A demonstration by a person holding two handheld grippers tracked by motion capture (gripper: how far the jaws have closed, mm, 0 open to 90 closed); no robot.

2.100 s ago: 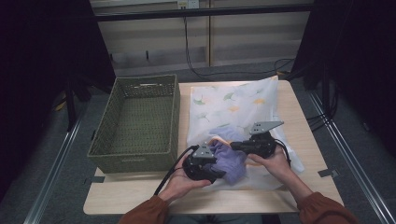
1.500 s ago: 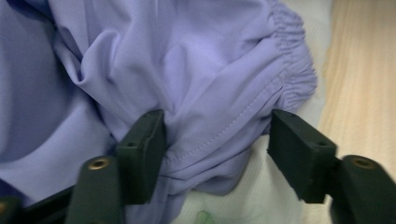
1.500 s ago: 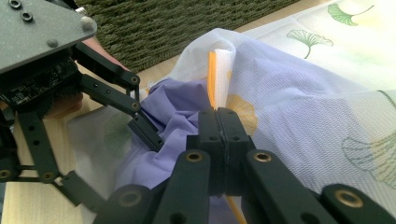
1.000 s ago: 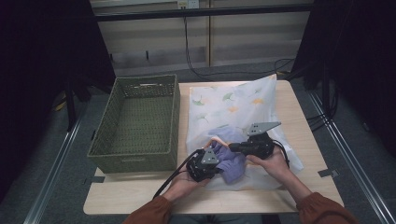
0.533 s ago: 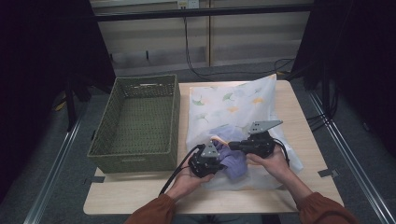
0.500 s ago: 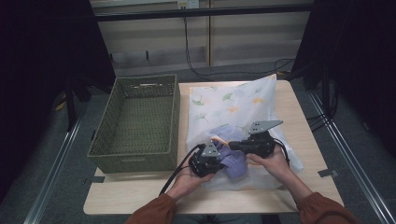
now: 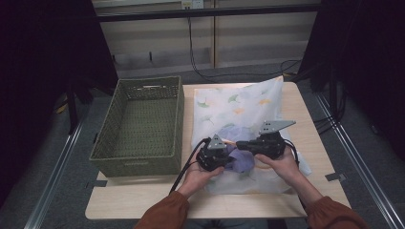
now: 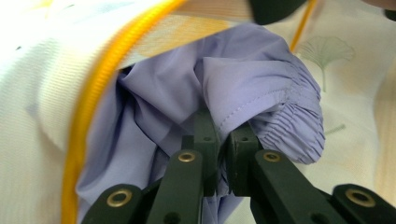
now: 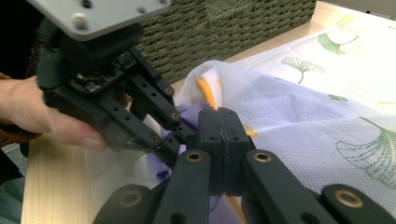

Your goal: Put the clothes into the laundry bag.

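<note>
My left tongs (image 7: 225,160) are clenched on a fold of the lilac cloth (image 8: 243,93); in the left gripper view the jaws pinch it just below its gathered hem, and the cloth bulges up ahead of the tips. The yellow zip (image 8: 95,88) of the mesh bag (image 7: 239,107) arcs round the cloth to the left of these tongs, so the cloth sits in the bag's open mouth, partly out of it.

My right tongs (image 9: 218,126) are pressed shut too, gripping the bag's mesh edge by the zip, right at the mouth. In the right gripper view the left tongs come in from the left, their tips just beside my right ones, with the cloth showing lilac between and under them. Beyond the right tongs the bag lies flat on the surface (image 7: 305,109), its white mesh printed with green and yellow leaves, a lilac tint showing through it near the tips.

From above, both tongs meet near the bag's near end, tips almost touching. The basket (image 7: 143,125) stands to the left of the left tongs, beside the bag.
</note>
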